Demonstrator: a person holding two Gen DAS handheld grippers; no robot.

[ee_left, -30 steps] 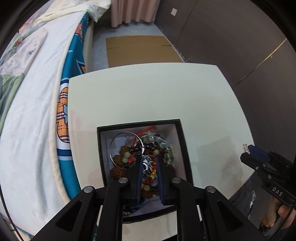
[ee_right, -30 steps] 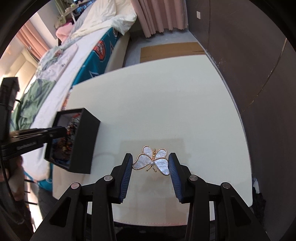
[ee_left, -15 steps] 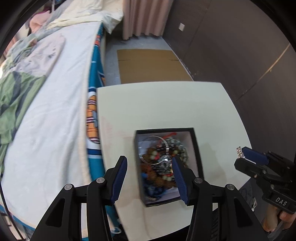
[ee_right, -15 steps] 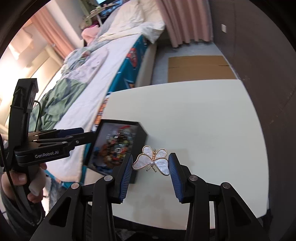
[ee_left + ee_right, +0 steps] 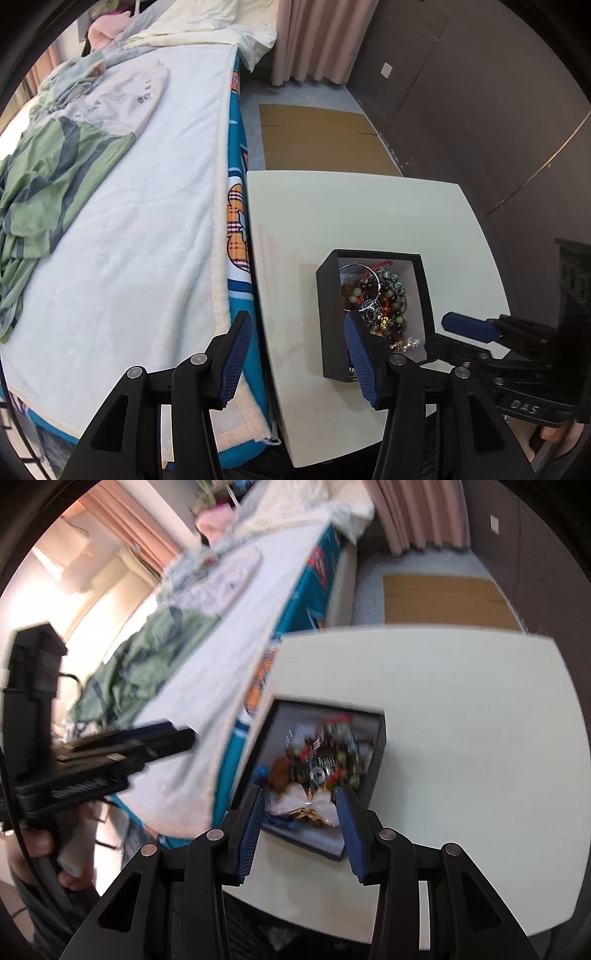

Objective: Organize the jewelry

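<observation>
Left wrist view: left gripper (image 5: 299, 334) spread wide, empty, raised over the near left edge of the black box (image 5: 330, 314); box on the white table (image 5: 369, 214) beside the bed (image 5: 129, 221), packed with bead bracelets (image 5: 384, 299). Right wrist view, blurred: right gripper (image 5: 301, 805) pinching the butterfly brooch (image 5: 304, 806) above the box's near end; left gripper well left of the box.

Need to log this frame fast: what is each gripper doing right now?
Left gripper: open, empty, beside the black jewelry box.
Right gripper: shut on the butterfly brooch, over the box.
</observation>
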